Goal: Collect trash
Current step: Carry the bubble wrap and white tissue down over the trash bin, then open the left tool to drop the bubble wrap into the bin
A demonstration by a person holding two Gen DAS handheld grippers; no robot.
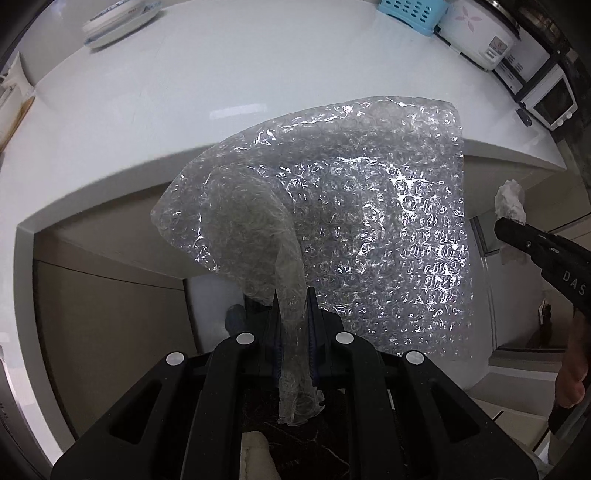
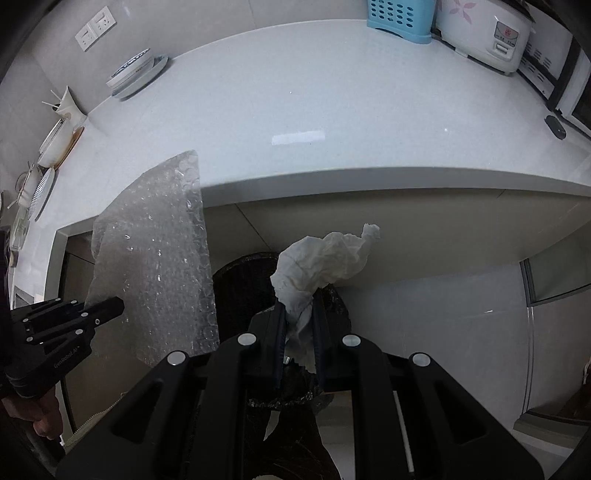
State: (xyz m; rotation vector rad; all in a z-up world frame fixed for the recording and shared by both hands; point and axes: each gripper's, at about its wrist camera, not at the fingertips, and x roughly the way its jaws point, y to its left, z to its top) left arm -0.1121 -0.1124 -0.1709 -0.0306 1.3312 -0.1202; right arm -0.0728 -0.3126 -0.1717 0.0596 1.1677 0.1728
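Note:
My left gripper (image 1: pixel 293 295) is shut on a bunched corner of a clear bubble wrap sheet (image 1: pixel 369 221), which spreads out ahead of it past the counter's front edge. The sheet (image 2: pixel 155 266) and the left gripper (image 2: pixel 120 304) also show at the left of the right wrist view. My right gripper (image 2: pixel 300 301) is shut on a crumpled white tissue (image 2: pixel 325 258), held over a round black-lined trash bin (image 2: pixel 243 284) on the floor below the counter. In the left wrist view the tissue (image 1: pixel 511 201) sticks out of the right gripper (image 1: pixel 500 223) at the right edge.
A white countertop (image 2: pixel 295 110) fills the upper part of both views, with stacked plates (image 2: pixel 136 75), a blue basket (image 2: pixel 400 16), a white rice cooker (image 2: pixel 484 33) and a toaster oven (image 1: pixel 550 101) along its back. Beige cabinet fronts (image 2: pixel 443 240) run under its edge.

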